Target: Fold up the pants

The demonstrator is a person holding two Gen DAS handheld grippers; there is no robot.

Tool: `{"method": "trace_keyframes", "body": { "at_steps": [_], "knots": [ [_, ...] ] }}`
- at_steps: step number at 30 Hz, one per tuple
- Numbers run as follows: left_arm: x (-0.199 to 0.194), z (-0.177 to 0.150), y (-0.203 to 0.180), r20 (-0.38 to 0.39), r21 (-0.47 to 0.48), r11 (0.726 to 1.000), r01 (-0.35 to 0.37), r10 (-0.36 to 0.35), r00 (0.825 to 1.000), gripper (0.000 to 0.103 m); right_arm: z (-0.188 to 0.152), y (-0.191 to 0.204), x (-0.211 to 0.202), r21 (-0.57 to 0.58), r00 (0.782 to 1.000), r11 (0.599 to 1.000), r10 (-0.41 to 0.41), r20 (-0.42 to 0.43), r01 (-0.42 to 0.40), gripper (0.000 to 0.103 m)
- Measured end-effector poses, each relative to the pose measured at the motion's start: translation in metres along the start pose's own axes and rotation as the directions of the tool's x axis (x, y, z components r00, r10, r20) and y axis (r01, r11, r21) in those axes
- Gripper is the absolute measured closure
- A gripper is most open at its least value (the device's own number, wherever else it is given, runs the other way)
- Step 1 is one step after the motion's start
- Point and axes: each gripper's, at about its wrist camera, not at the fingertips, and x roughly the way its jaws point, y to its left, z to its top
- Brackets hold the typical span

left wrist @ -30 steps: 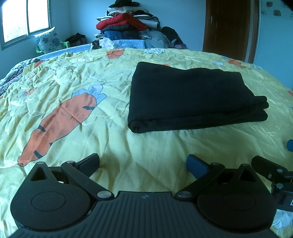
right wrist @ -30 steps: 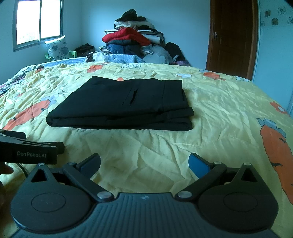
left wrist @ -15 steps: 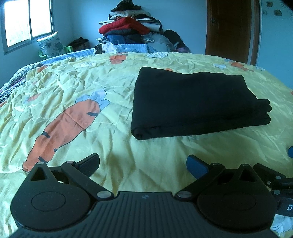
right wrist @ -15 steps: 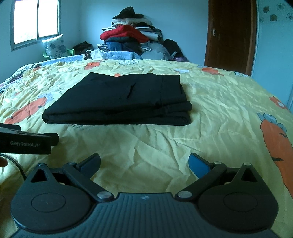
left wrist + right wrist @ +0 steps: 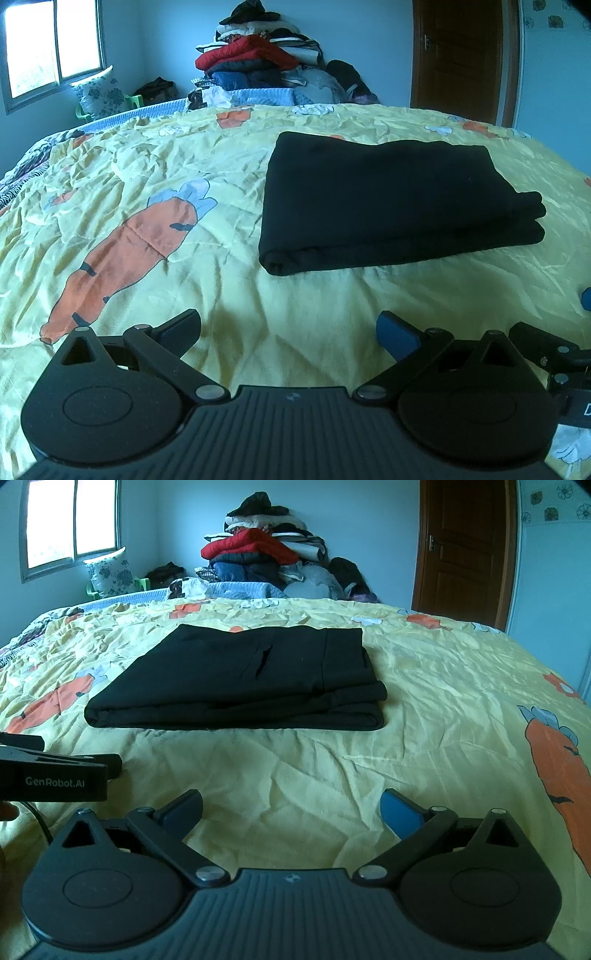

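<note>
Little is changed on the bed itself over the last second: the black pants (image 5: 391,206) are left where they were, as a flat folded stack on the yellow carrot-print bedspread (image 5: 155,192), while both cameras are drawn slightly back and tilted up, so that more of the wall and the heap of clothes (image 5: 266,554) beyond the bed is taken in. Nothing is gripped. The left gripper (image 5: 288,332) is held spread wide above bare bedspread, well apart from the pants, and the right gripper (image 5: 291,810) is likewise held wide and empty. From this it is judged that the folding is finished and that the tools are being withdrawn. In the right wrist view the side of the left gripper is seen at the left edge, and "GenRobot.AI" is read there in white. No other legible writing is found; only a cut-off "D" is seen at the right edge of the left wrist view.
</note>
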Motion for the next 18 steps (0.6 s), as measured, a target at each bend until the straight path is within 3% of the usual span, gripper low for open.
{"method": "trace_keyframes", "body": {
  "at_steps": [18],
  "knots": [
    [0.0004,-0.0024,0.0001,0.002,-0.003,1.0,0.002,-0.002,1.0,0.0,-0.001,0.0006,0.0012,-0.003,1.0,1.0,0.0,-0.005,0.0,0.0]
  ]
}}
